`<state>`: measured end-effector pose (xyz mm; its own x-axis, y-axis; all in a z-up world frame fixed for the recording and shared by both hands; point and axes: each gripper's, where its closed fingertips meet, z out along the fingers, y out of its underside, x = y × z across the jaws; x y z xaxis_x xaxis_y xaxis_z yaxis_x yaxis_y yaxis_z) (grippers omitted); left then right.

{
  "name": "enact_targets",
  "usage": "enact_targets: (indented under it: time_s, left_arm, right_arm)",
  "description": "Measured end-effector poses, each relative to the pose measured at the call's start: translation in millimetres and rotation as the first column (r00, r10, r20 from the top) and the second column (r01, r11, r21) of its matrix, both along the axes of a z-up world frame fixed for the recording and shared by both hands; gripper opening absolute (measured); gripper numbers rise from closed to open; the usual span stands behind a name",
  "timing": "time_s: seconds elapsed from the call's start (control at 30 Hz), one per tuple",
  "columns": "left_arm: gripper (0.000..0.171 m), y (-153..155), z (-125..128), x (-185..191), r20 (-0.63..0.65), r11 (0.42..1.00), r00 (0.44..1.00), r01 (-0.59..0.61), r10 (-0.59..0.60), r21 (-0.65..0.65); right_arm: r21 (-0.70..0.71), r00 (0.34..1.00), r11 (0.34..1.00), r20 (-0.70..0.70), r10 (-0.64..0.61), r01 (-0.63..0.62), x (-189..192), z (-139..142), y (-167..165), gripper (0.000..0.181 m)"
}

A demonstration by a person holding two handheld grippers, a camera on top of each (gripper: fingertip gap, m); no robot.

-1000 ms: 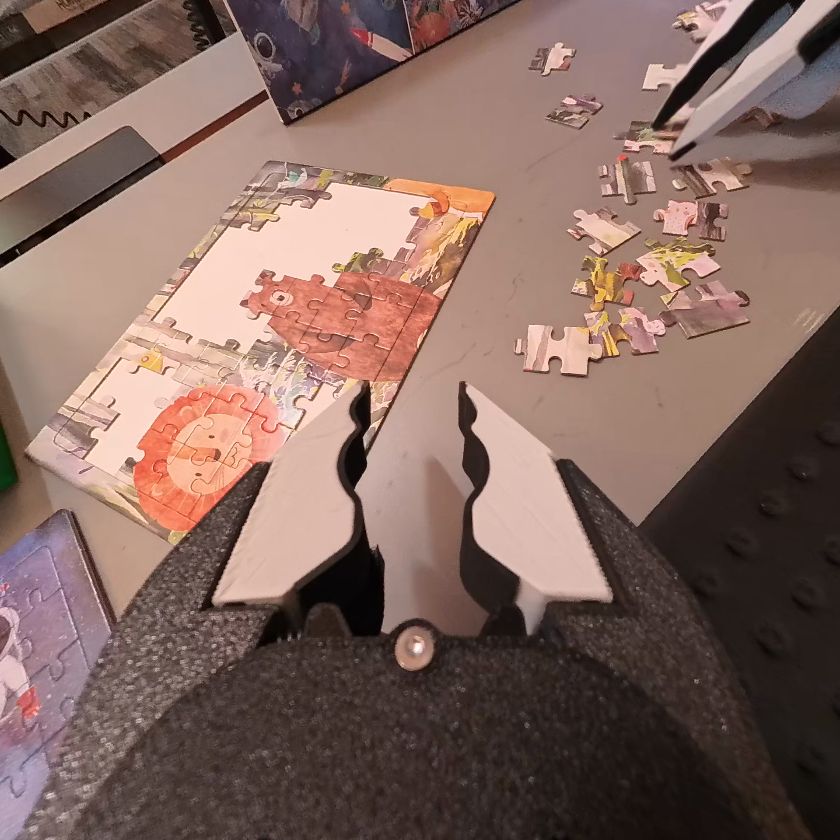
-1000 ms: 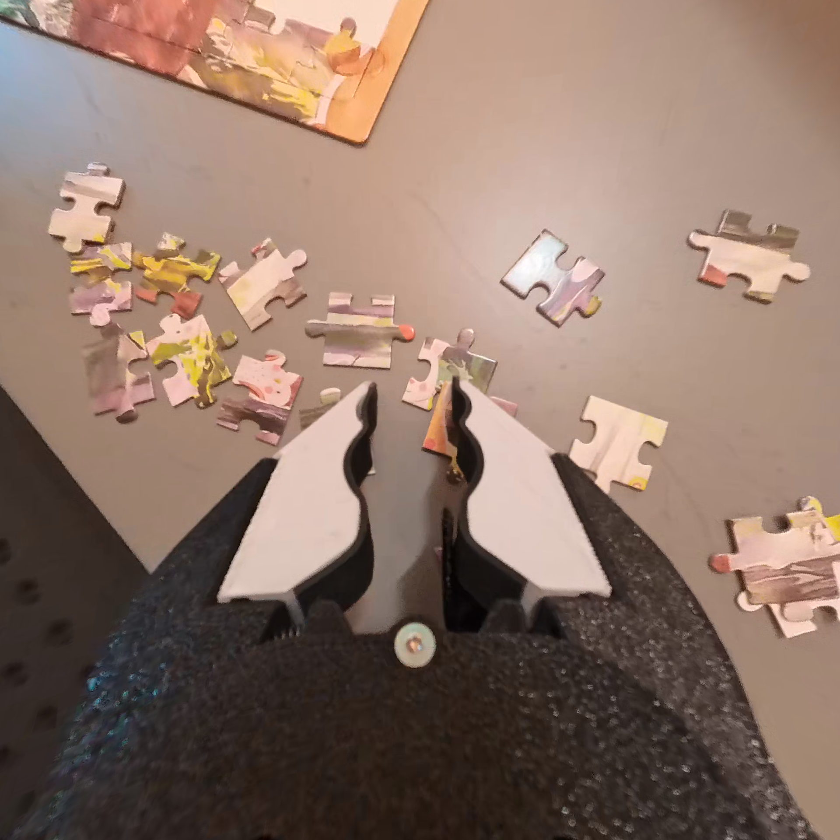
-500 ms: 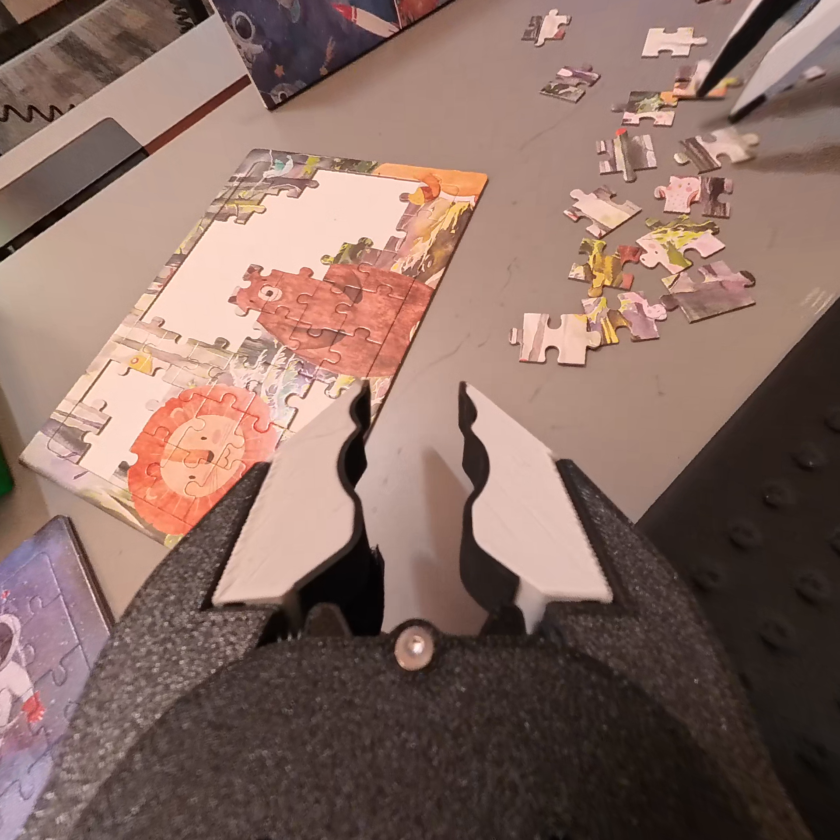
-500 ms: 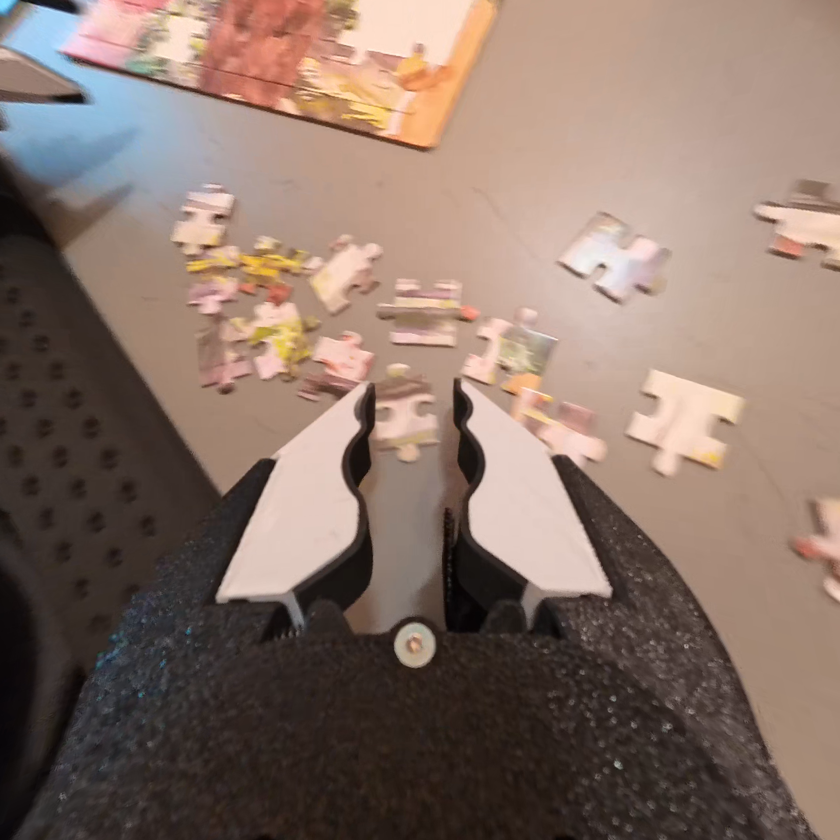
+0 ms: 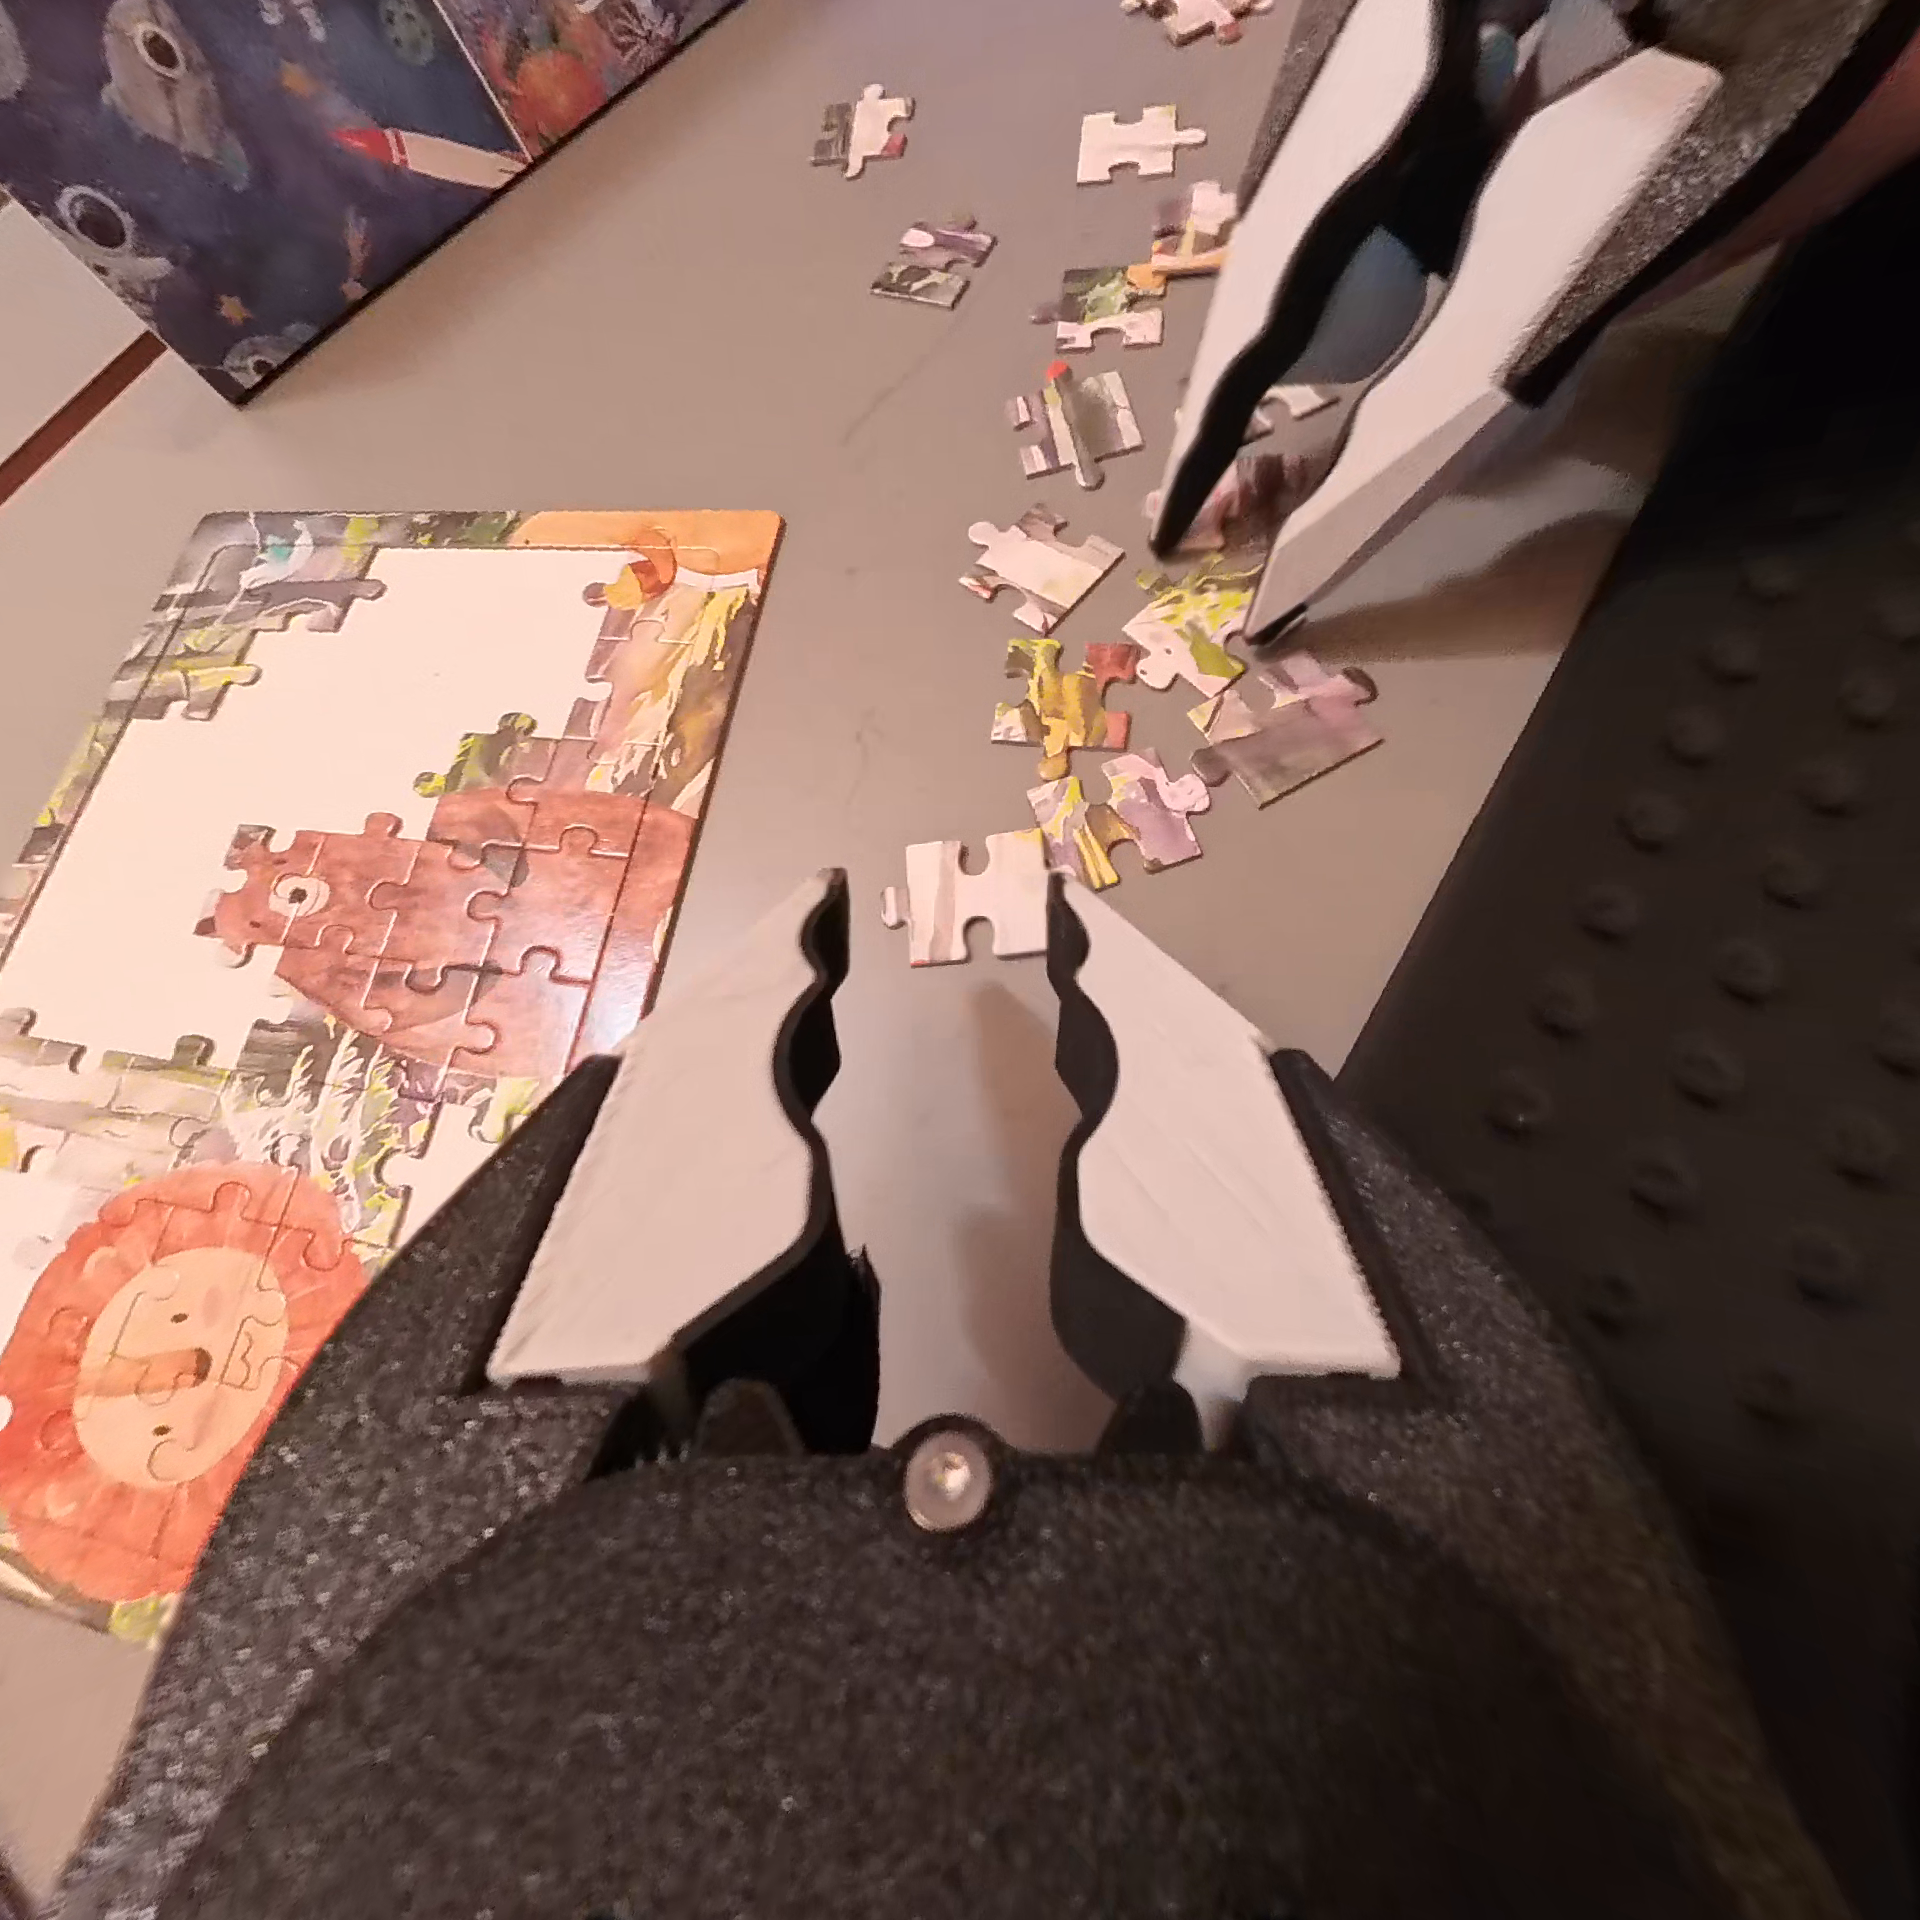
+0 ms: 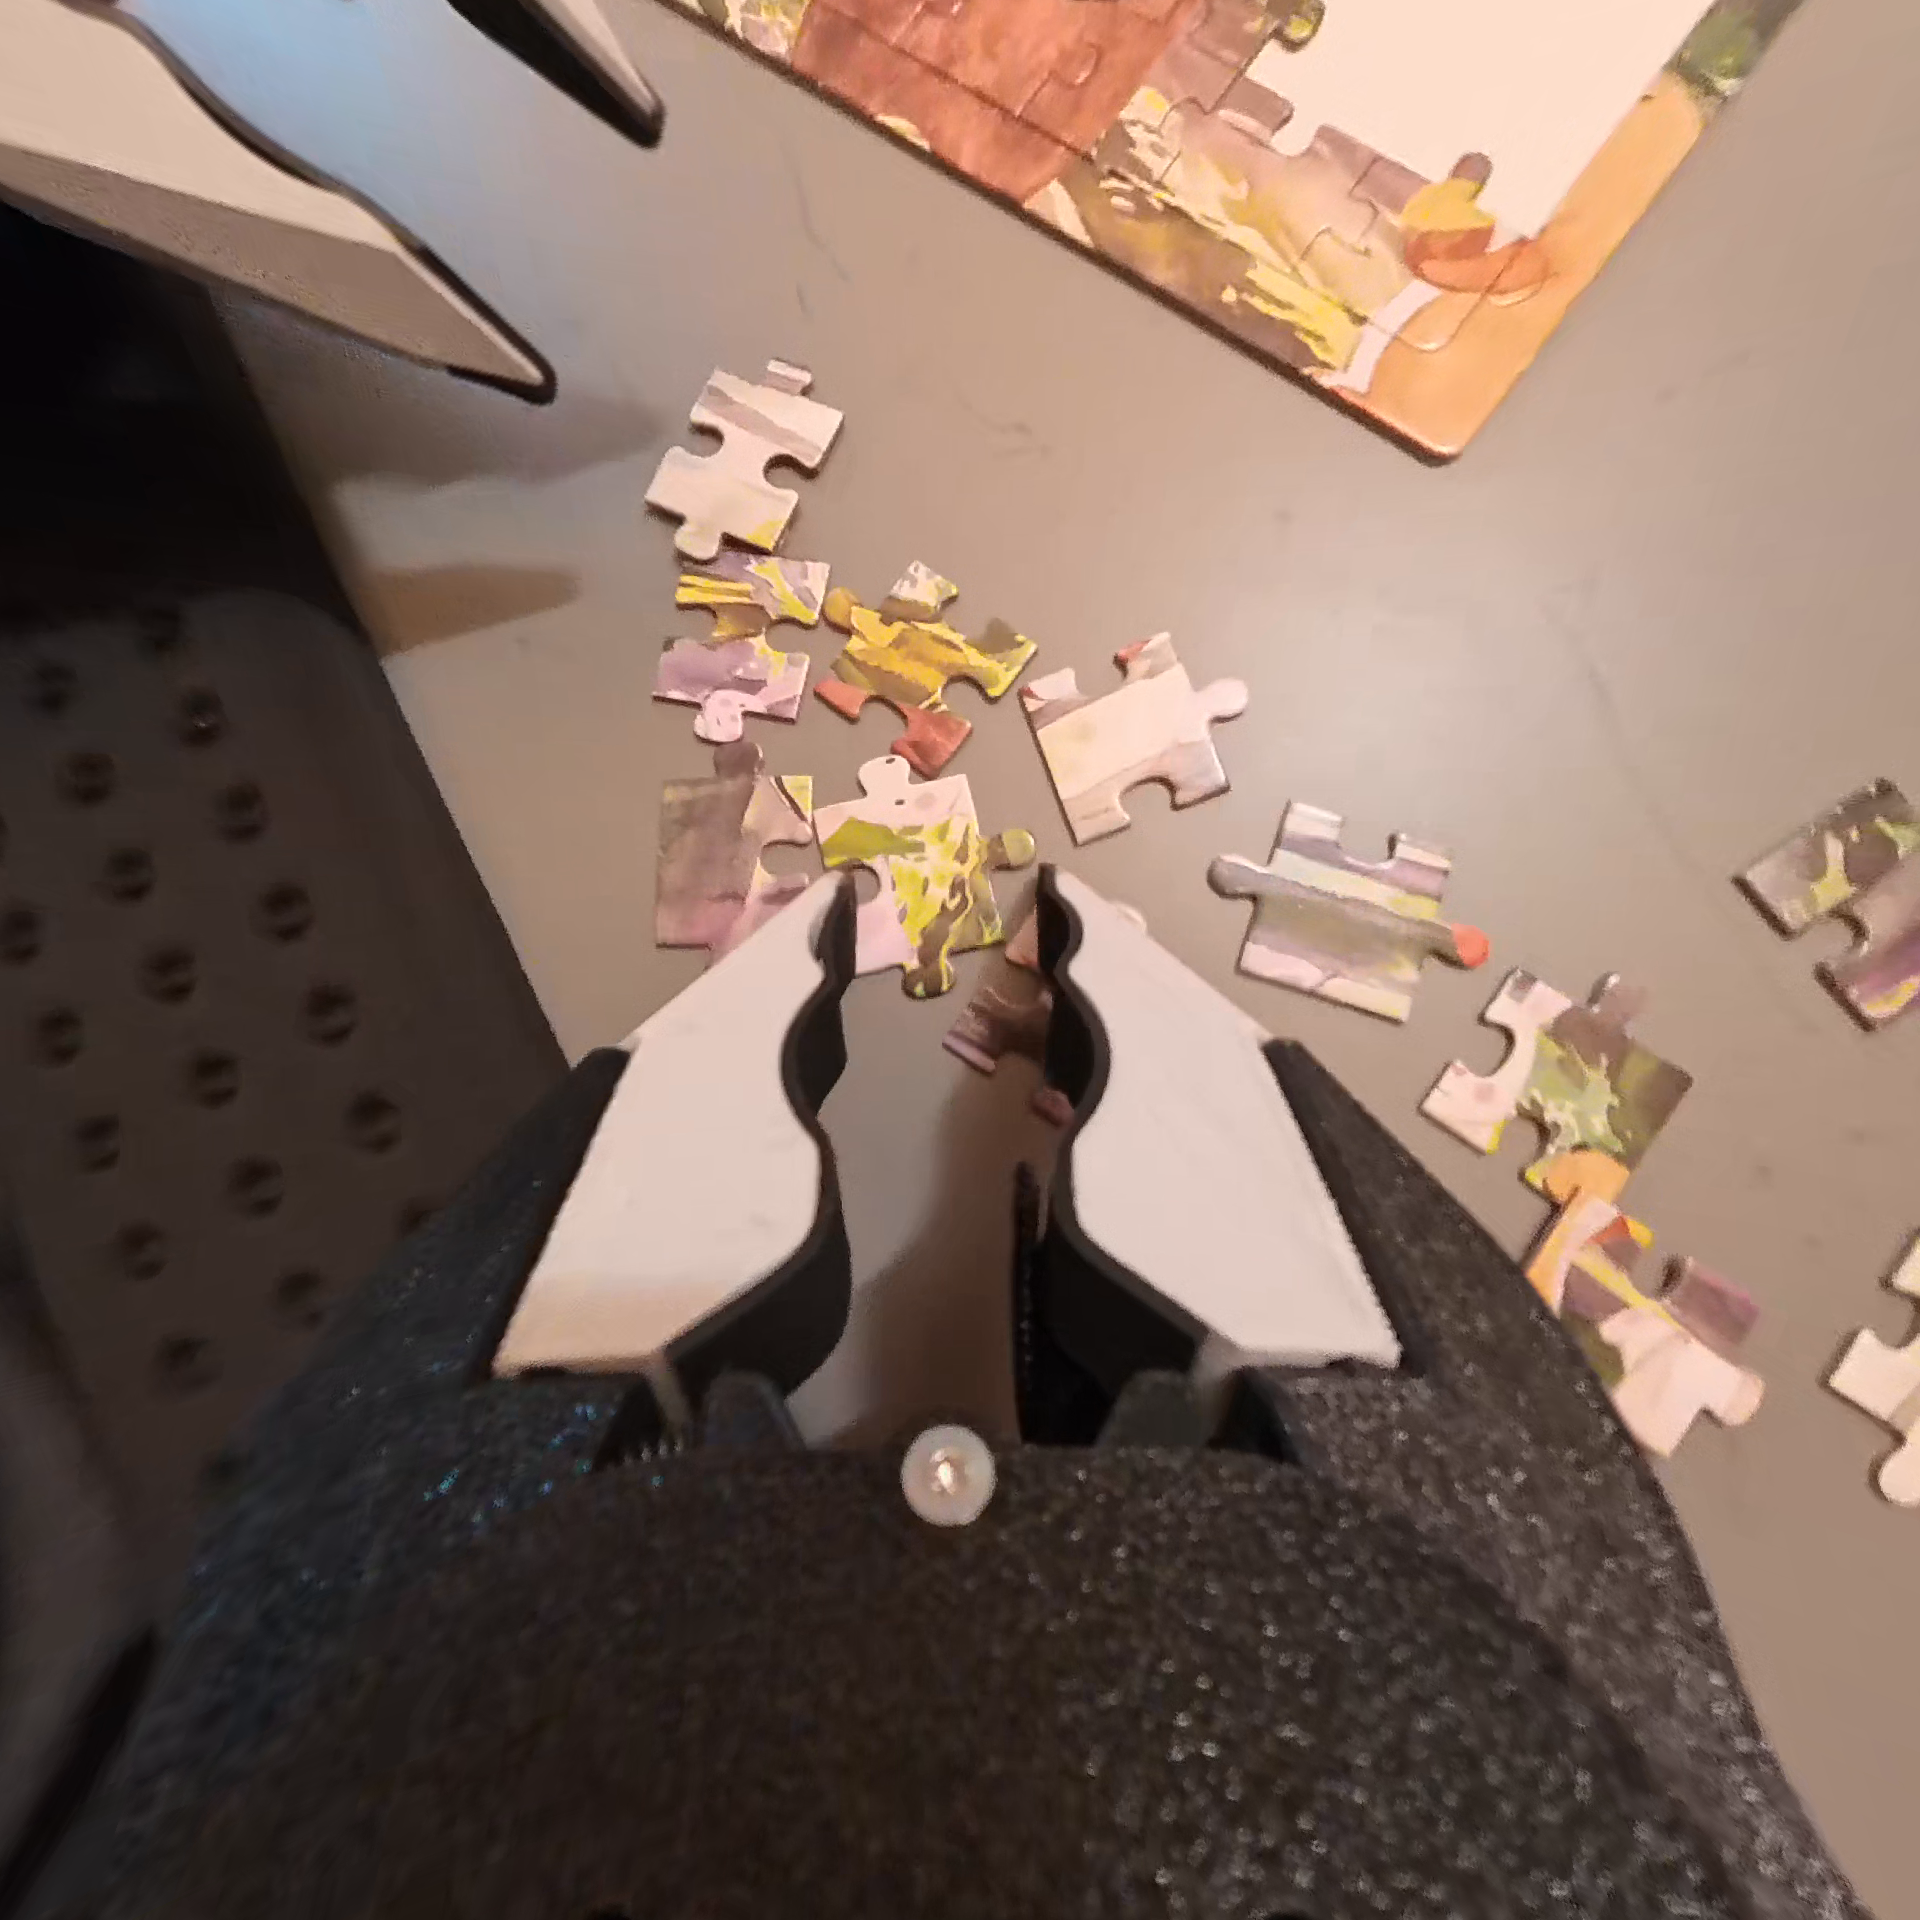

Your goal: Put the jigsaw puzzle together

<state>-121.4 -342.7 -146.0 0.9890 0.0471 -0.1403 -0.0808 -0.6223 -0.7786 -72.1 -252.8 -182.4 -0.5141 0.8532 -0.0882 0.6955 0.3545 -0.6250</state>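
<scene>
- Orange lion and brown bear fill part of the jigsaw puzzle [image 5: 416, 831]; its middle is bare white.
- Grey table [image 5: 727, 364] holds scattered loose pieces [image 6: 914, 665].
- Left gripper [image 5: 945, 904] and right gripper [image 6: 945, 894]: both spread, empty.

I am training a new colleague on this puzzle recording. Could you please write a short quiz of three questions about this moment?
1. True or false: the left gripper holds a puzzle piece.
2. The right gripper is over: A) the puzzle board, B) the loose pieces, C) the space-themed box.
3. Which animal on the board is orange with a mane?

Key
1. False; its jaws are apart with nothing between them.
2. B; its open jaws straddle a yellow-green piece among the pieces.
3. The lion, below the brown bear.
</scene>
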Motion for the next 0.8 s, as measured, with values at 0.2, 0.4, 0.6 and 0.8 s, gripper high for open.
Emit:
enact_targets:
  time_s: [0.2,0.4,0.6,0.8]
  left_arm:
    - [0.036,-3.7,4.3,2.3,0.01,1.0,1.0,-0.012,0.012,0.015]
    - [0.036,-7.8,5.5,0.3,0.008,0.999,1.0,-0.026,0.025,0.023]
    - [0.036,-9.5,7.5,-0.3,0.014,0.999,1.0,-0.029,0.028,0.035]
    - [0.035,-11.0,12.0,0.8,0.014,0.998,0.999,-0.034,0.033,0.049]
  right_arm:
    - [0.084,0.998,0.995,0.026,0.049,-0.052,-3.4,-2.2,-0.4,0.03]
    - [0.124,0.998,0.991,0.039,0.041,-0.045,-2.4,-1.9,-1.2,0.028]
    - [0.101,0.999,0.994,0.034,0.027,-0.031,-2.2,-1.5,-1.8,0.02]
    - [0.003,0.999,1.0,-0.045,-0.015,0.015,-14.6,17.0,-3.3,0.02]
